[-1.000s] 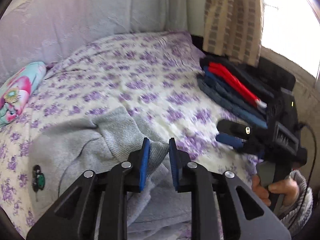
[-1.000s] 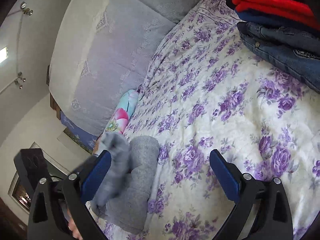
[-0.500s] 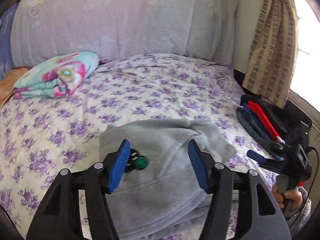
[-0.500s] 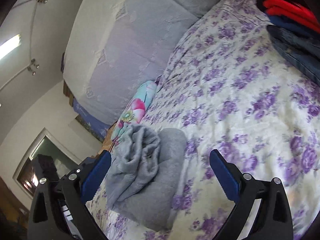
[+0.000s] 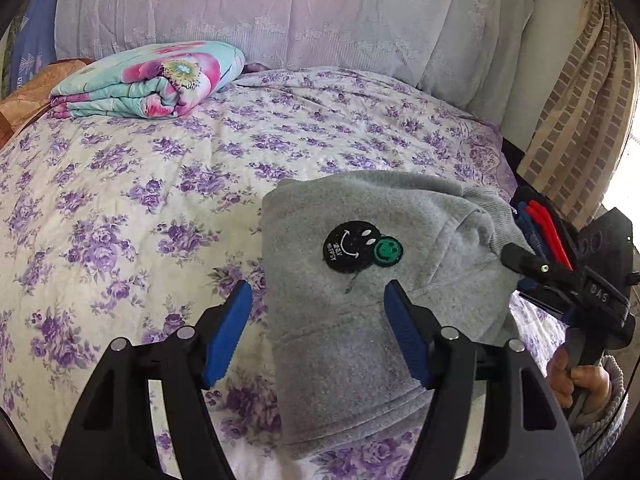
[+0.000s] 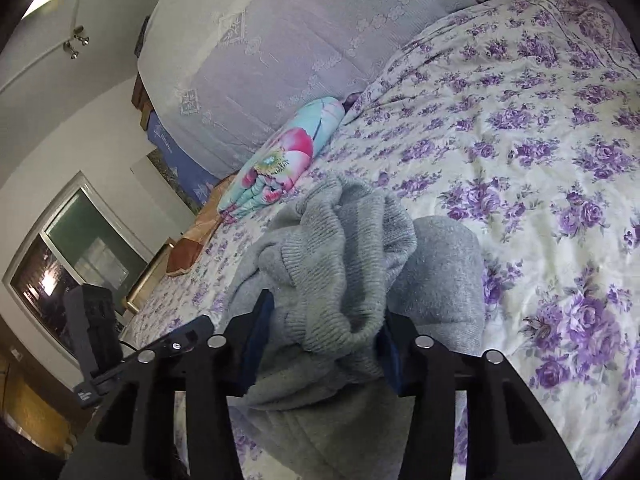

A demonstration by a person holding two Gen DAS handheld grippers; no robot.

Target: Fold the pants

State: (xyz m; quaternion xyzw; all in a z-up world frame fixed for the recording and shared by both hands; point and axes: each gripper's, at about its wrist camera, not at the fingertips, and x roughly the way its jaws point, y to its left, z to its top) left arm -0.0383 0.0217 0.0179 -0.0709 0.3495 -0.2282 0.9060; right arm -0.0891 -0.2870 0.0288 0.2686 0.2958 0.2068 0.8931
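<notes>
Since half a second ago, right gripper (image 6: 326,332) has clamped the gray sweatpants' (image 5: 360,300) ribbed waistband at lower centre to tidy it; left gripper (image 5: 318,328) hovers released above.

Left gripper spread wide, right gripper pinched on cloth.
The left gripper (image 5: 318,332) fills the lower frame, holding nothing; the right gripper (image 6: 324,344) clamps the gray pants (image 6: 340,248) at lower center.

The folded pants (image 5: 360,280) lie on the bed (image 5: 140,200) near its right edge — a stack of clothes (image 5: 540,228) just beyond them. A rolled blanket (image 5: 148,80) sits at the far left corner, against the headboard (image 5: 260,12).
</notes>
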